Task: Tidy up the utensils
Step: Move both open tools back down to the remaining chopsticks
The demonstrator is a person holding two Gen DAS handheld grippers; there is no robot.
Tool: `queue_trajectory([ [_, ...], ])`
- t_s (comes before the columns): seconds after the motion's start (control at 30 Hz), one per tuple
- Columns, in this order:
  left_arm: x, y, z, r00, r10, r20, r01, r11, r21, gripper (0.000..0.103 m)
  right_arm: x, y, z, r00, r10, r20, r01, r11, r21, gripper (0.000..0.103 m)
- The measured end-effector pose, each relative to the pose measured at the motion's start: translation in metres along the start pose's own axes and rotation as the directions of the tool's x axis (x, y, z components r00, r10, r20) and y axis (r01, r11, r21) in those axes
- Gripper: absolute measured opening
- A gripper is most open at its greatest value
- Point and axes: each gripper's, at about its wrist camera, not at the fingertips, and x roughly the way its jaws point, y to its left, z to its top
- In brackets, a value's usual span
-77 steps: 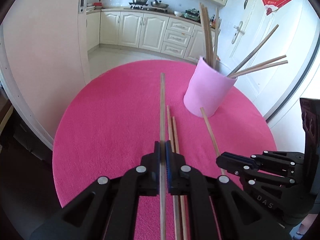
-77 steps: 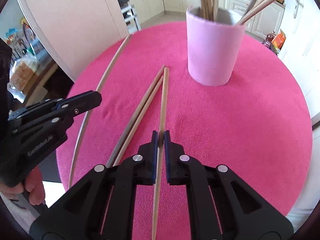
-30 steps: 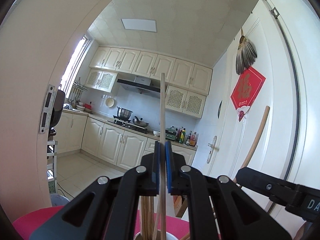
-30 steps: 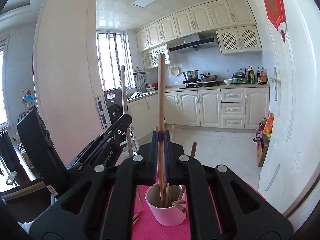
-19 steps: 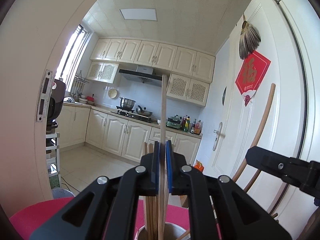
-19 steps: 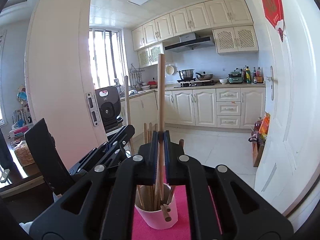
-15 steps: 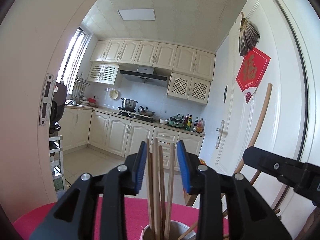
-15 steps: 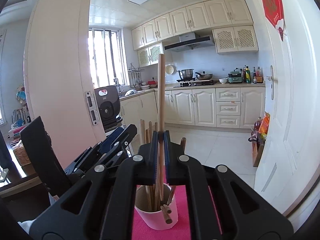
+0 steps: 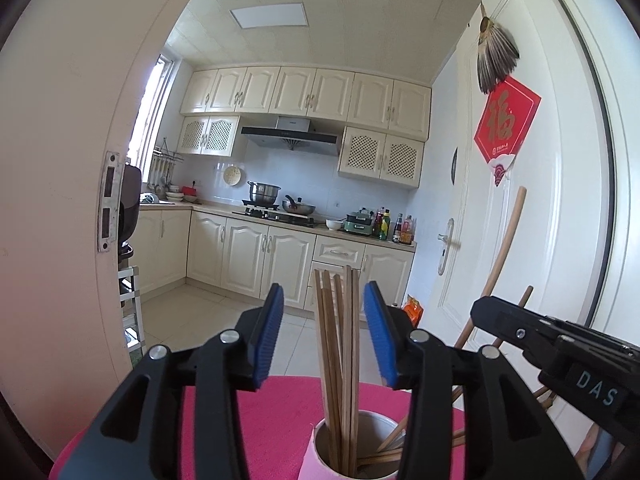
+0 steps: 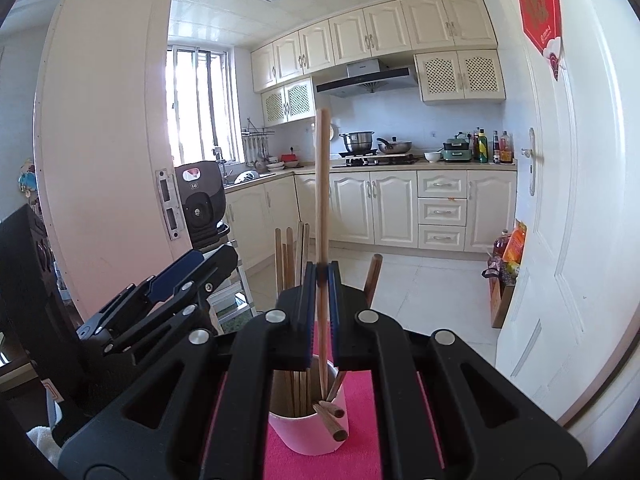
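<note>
The cup (image 9: 352, 446) runs off the bottom edge in the left view, base unseen. In the right view the right gripper (image 10: 322, 312) covers the cup's (image 10: 308, 432) upper rim and the middle of the chopsticks (image 10: 301, 248) standing in it, so there's no counting them. The held chopstick (image 10: 322, 184) disappears between the pads; where its lower tip ends inside is unclear. The left gripper (image 10: 192, 276) is cut by the frame's left edge. Bottles (image 9: 394, 226) on the far counter are too small to read.
</note>
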Motion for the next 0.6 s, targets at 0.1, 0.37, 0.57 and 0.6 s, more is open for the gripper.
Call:
queue_trajectory([
  [0.1, -0.008, 0.003, 0.002, 1.000, 0.006, -0.006, -0.006, 1.000, 0.001, 0.047, -0.002, 0.001, -0.001, 1.000, -0.029, -0.007, 0.029, 1.000, 0.002, 0.007],
  [0.37, -0.043, 0.011, 0.012, 0.999, 0.040, -0.020, -0.040, 0.999, 0.029, 0.054, -0.027, 0.009, 0.007, 0.999, -0.046, 0.022, 0.046, 0.999, 0.007, 0.009],
  [0.57, -0.078, 0.018, 0.020, 0.997, 0.066, -0.033, -0.065, 0.997, 0.048, 0.060, -0.057, 0.022, 0.011, 0.997, -0.060, 0.047, 0.061, 0.998, -0.007, 0.020],
  [0.6, -0.084, 0.020, 0.020, 0.997, 0.071, -0.039, -0.069, 0.996, 0.051, 0.061, -0.064, 0.025, 0.010, 0.996, -0.067, 0.054, 0.068, 0.998, -0.011, 0.026],
])
